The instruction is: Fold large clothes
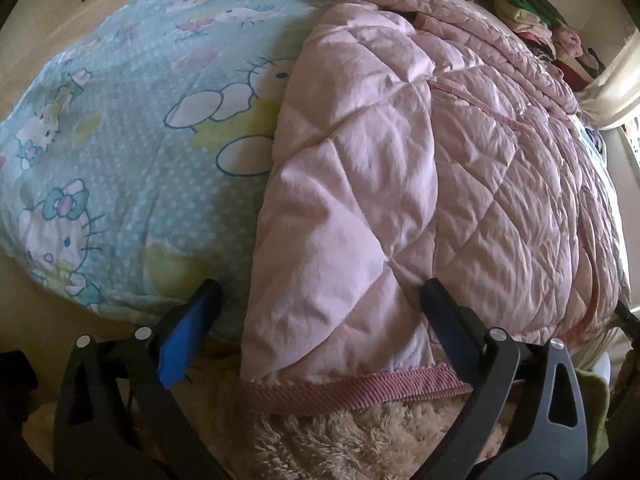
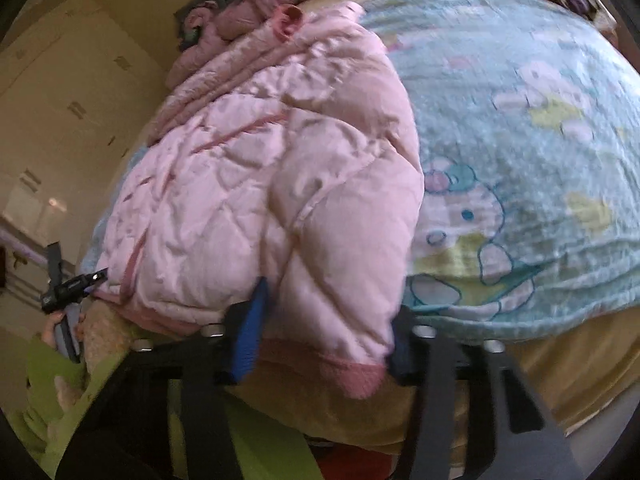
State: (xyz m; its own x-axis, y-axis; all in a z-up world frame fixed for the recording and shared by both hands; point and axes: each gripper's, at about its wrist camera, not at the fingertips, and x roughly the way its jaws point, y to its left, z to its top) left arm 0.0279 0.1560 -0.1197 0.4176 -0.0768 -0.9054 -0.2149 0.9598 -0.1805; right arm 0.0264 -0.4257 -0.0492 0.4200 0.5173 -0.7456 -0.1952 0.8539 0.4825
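A: Nearest the lens in the right wrist view, the right gripper (image 2: 324,316) has its jaws drawn in around the lower corner of the pink quilted jacket (image 2: 256,184). The blue pad (image 2: 248,332) presses the padding from the left and the other finger sits at the jacket's right edge, so I judge it pinched.

B: And the other one?

A: At the bottom of the left wrist view, the left gripper (image 1: 320,304) stands wide apart. The ribbed hem (image 1: 352,386) lies between its fingers, but neither pad touches it. It holds nothing.

B: So how should the fold go?

A: My judgement: bite deep enough to catch hem and padding together, since puffy fabric slips. Get the left jaws closed on the hem before lifting, then raise both corners evenly.

B: Where does the jacket lie?

A: Spread across the cartoon-print blanket (image 1: 132,152), which fills the frame's left half.

B: Any containers?

A: None I can make out; only a pile of clothes (image 1: 536,20) at the upper right, too small to sort.
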